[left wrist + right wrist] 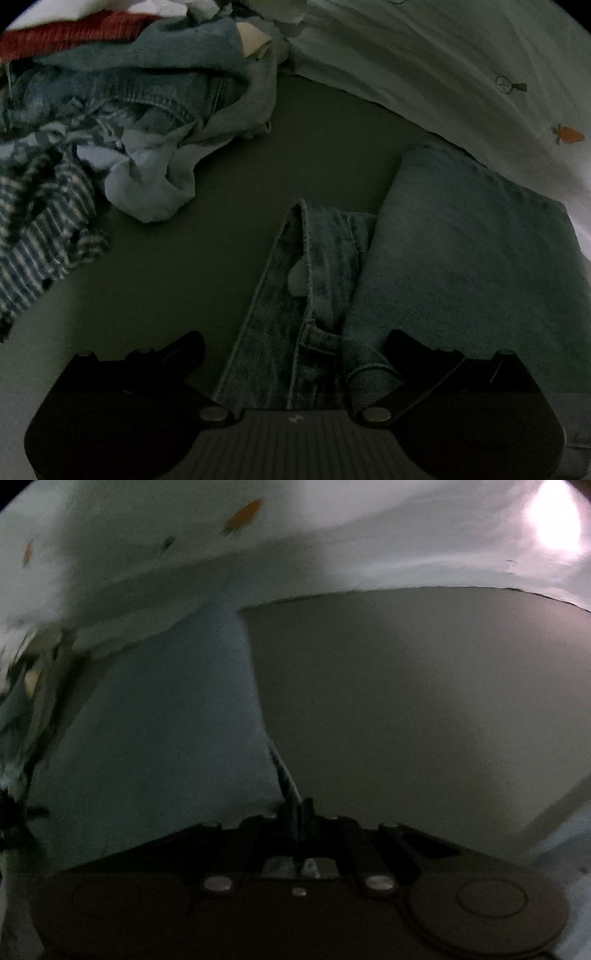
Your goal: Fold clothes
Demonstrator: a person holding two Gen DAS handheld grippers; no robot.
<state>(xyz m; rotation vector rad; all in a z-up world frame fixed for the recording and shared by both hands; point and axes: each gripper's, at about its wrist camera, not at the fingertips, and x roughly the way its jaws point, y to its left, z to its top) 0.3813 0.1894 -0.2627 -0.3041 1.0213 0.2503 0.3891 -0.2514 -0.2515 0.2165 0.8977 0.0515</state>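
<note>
Denim jeans lie on the dull worktop between the left tongs, whose jaws stand wide apart; a heap of clothes sits far left. Right wrist view: right tongs pinch the jeans' edge, jaws closed.

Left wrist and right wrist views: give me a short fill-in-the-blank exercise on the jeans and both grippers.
1. The left gripper stands ____ astride the light blue denim jeans.
2. The right gripper is shut on a ____ of those jeans.
3. The white sheet is printed with orange ____.

Missing words: open; fold; carrots
</note>
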